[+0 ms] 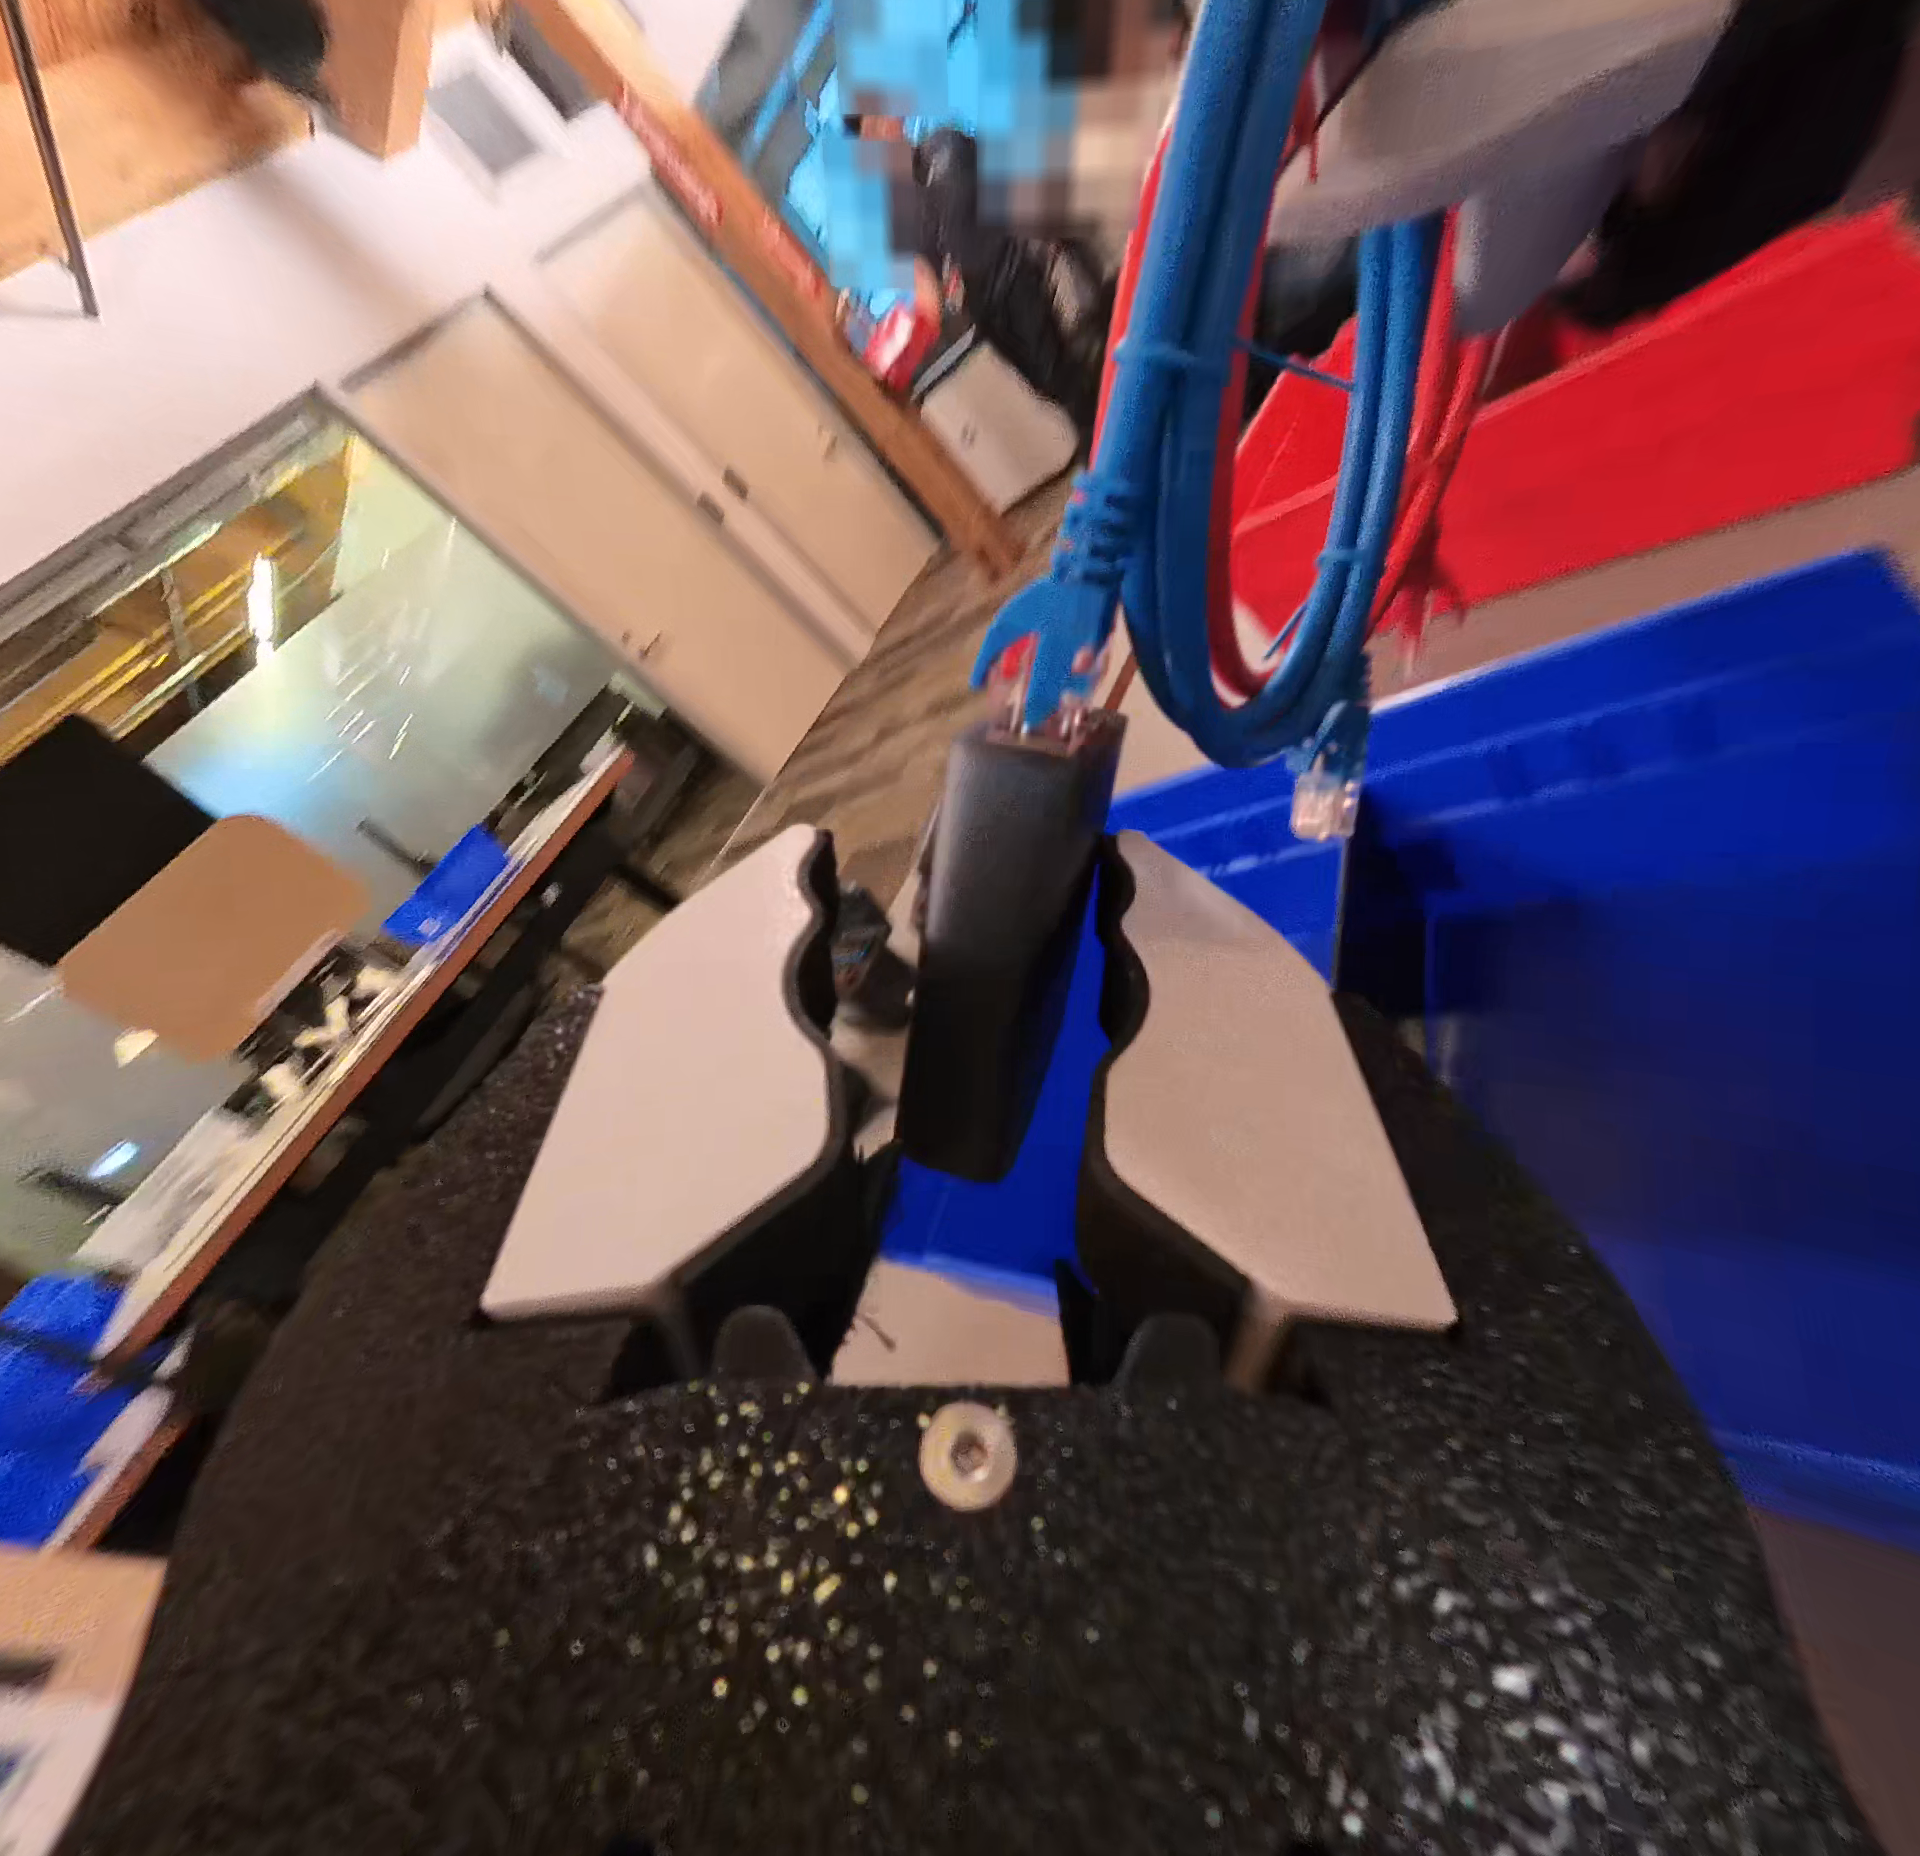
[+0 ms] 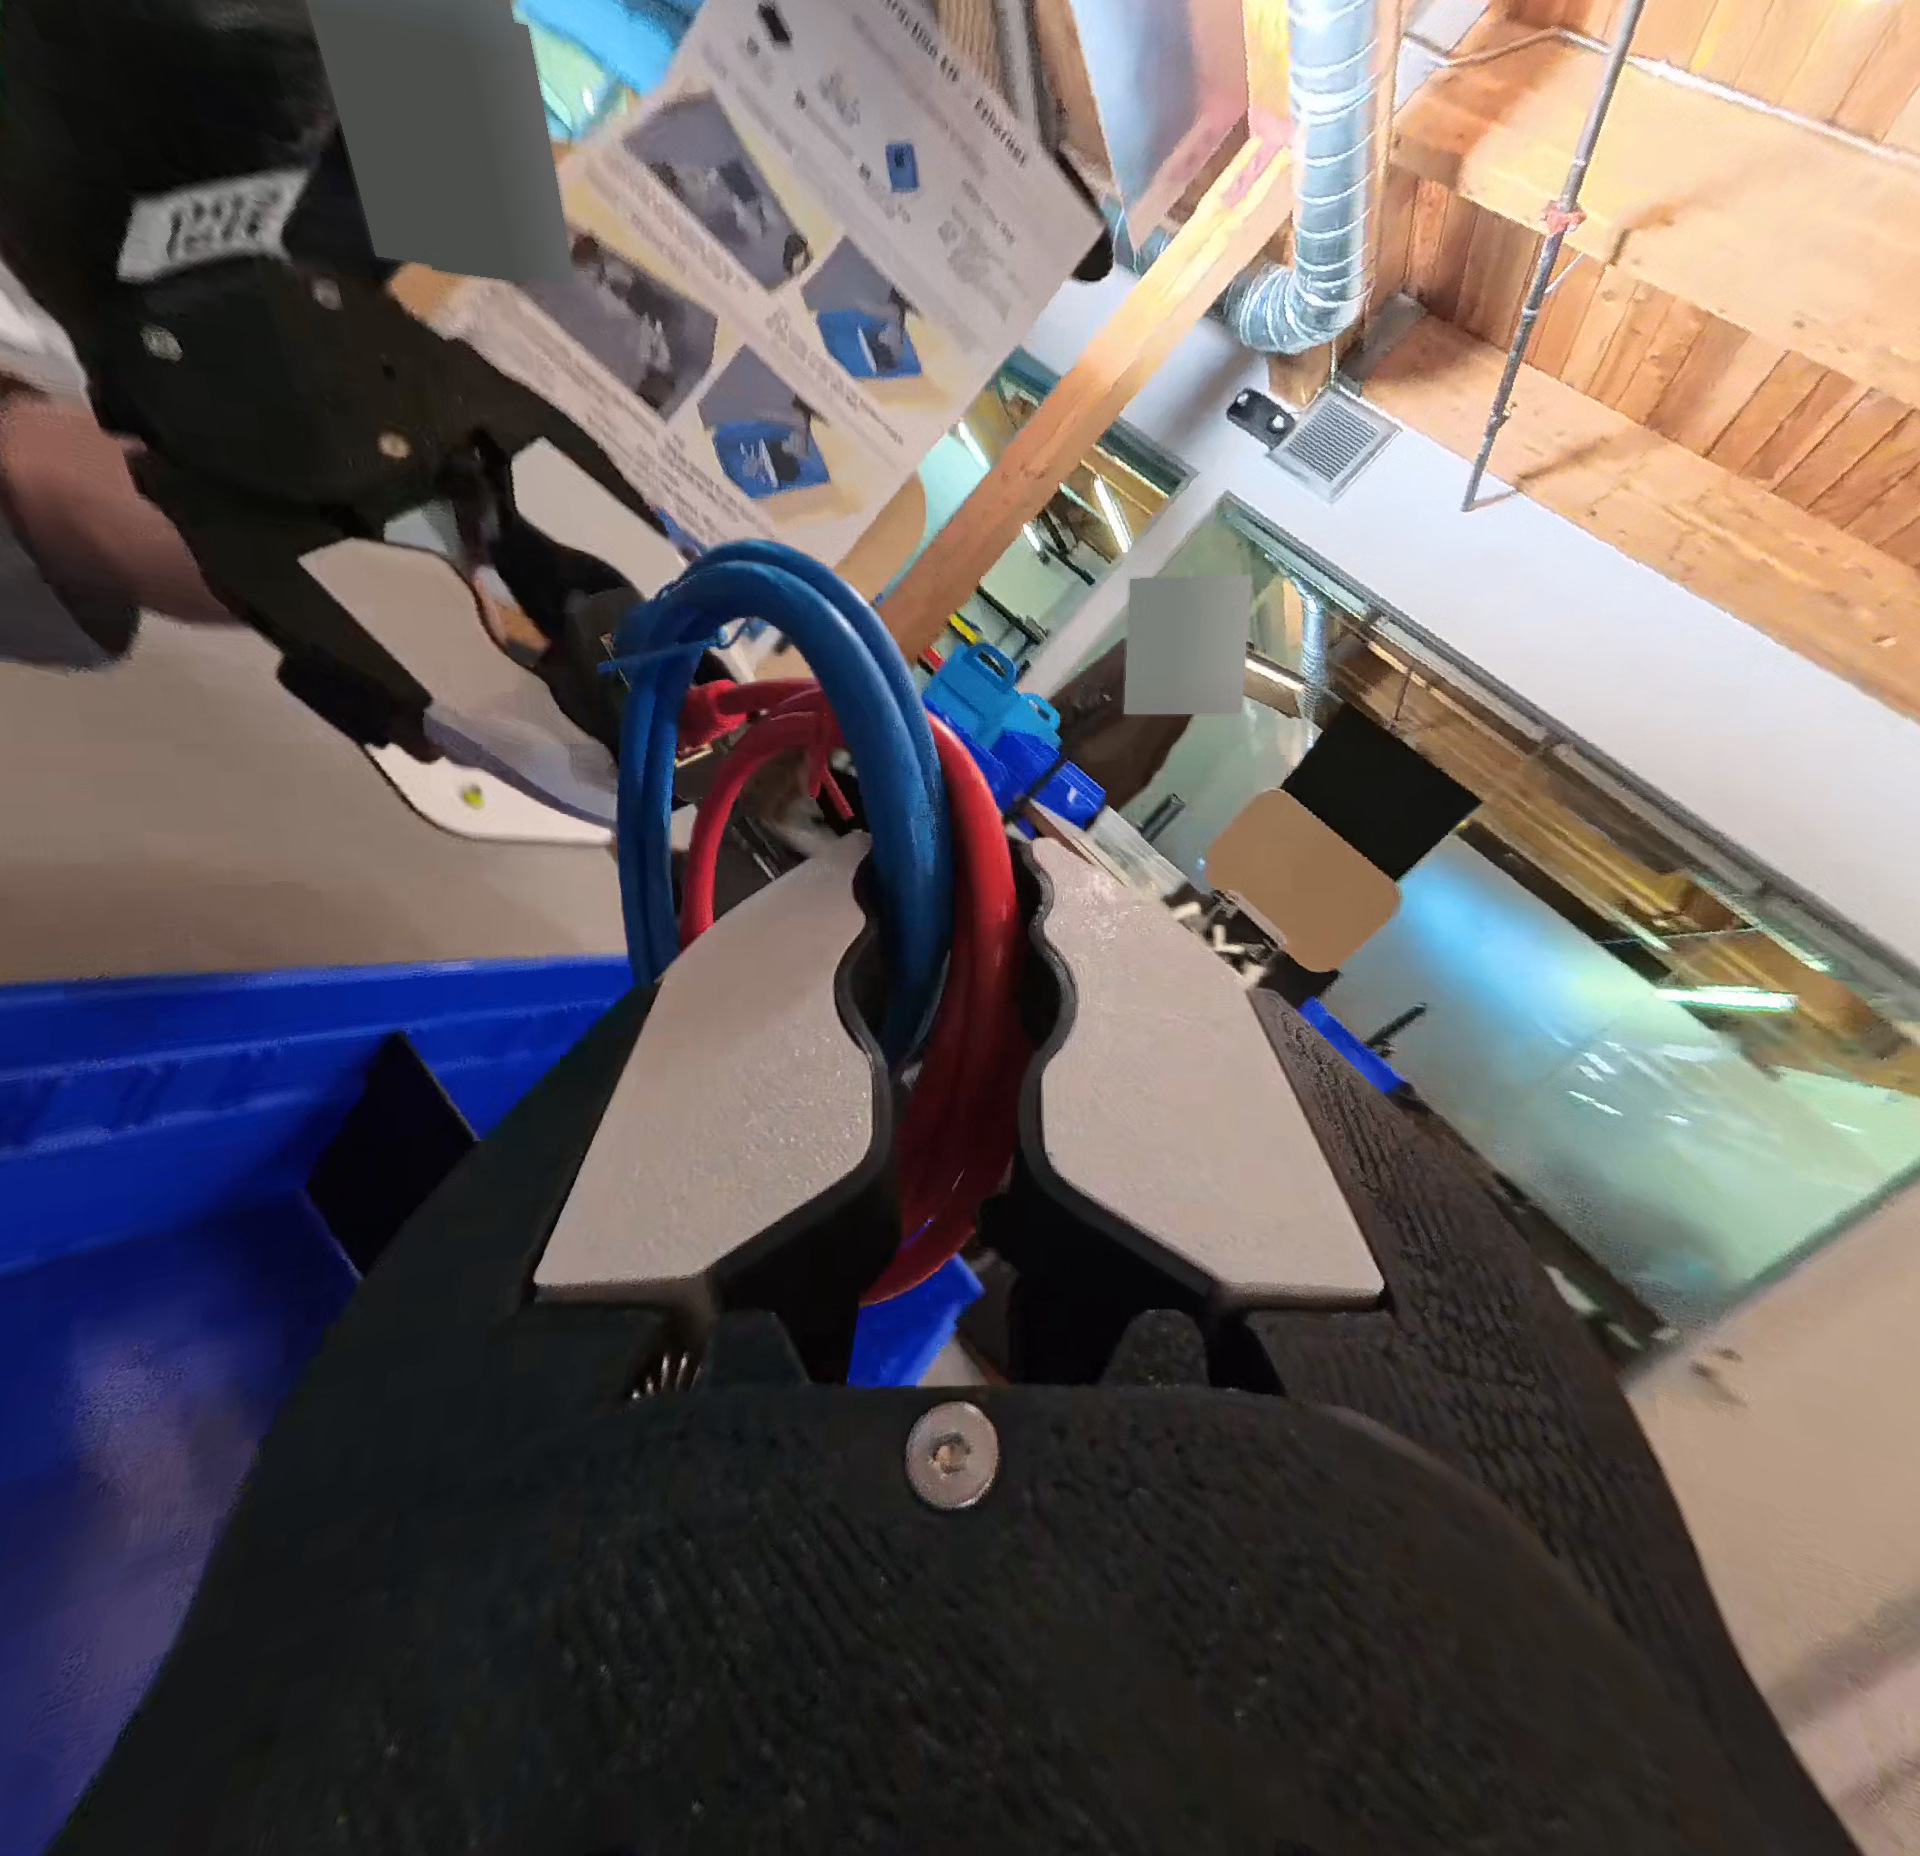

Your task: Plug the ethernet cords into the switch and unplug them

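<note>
My left gripper (image 1: 966, 861) is shut on a black box-shaped device (image 1: 1003, 933) and holds it up in the air. One plug (image 1: 1039, 653) of a bundled blue cable (image 1: 1184, 456) sits in the device's top end. A clear plug (image 1: 1325, 798) hangs loose beside it. My right gripper (image 2: 945, 871) is shut on the blue cable (image 2: 904, 767) and a red cable (image 2: 977, 975) together. It shows at the top right of the left wrist view (image 1: 1434, 196), with the loops hanging from it. The left gripper (image 2: 582, 684) shows at the upper left of the right wrist view.
A blue bin (image 1: 1662, 975) with a dark divider is just below and right of both grippers, and also shows in the right wrist view (image 2: 208, 1079). A red bin (image 1: 1662, 435) stands behind it. A printed sheet (image 2: 831, 196) hangs beyond. A person's hand (image 2: 62, 539) holds the left gripper. My right fingertips sit around 11 centimeters from my left ones.
</note>
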The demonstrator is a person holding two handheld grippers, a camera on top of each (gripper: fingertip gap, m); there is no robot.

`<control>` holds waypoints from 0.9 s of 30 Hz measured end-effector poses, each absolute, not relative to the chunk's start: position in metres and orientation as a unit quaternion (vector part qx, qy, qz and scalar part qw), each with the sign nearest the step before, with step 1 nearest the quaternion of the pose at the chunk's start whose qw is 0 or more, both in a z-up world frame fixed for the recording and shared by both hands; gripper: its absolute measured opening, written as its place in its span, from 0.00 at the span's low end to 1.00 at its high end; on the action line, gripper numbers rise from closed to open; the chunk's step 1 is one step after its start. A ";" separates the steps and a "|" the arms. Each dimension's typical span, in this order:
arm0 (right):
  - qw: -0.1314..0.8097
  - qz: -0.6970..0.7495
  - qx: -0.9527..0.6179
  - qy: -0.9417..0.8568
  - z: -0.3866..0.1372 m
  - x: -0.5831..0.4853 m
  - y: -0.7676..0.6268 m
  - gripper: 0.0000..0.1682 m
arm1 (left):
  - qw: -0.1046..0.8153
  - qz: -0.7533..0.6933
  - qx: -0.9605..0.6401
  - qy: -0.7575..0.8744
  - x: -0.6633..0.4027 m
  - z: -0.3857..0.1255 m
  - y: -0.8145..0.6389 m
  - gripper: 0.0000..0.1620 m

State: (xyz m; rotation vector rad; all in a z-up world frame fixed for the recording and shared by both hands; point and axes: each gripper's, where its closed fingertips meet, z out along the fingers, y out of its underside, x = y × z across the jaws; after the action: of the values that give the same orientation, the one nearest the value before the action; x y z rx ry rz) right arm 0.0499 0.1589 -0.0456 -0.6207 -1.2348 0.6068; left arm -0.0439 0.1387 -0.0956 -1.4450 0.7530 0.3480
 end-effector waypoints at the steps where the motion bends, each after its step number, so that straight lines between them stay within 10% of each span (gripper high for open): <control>1: 0.725 0.298 -0.284 -0.553 -0.044 0.052 0.159 0.13 | 0.687 0.131 -0.631 0.337 -0.041 -0.092 0.135 0.29; 15: 0.628 0.381 -0.378 -0.564 -0.061 0.061 0.182 0.25 | 0.698 0.120 -0.581 0.400 -0.016 -0.091 0.123 0.14; 19: 0.658 0.251 -0.403 -0.584 -0.057 0.072 0.197 0.40 | 0.628 0.252 -0.624 0.391 -0.031 -0.104 0.138 0.13; 27: 0.632 -0.023 -0.288 -0.720 -0.111 0.024 0.169 0.39 | 0.558 0.279 -0.677 0.390 -0.023 -0.131 0.149 0.13</control>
State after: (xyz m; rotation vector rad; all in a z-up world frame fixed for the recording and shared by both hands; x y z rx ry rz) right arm 0.0239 0.1690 -0.1115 -0.6581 -1.6470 -0.0530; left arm -0.0227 0.1493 -0.1311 -1.5972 0.9190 0.6578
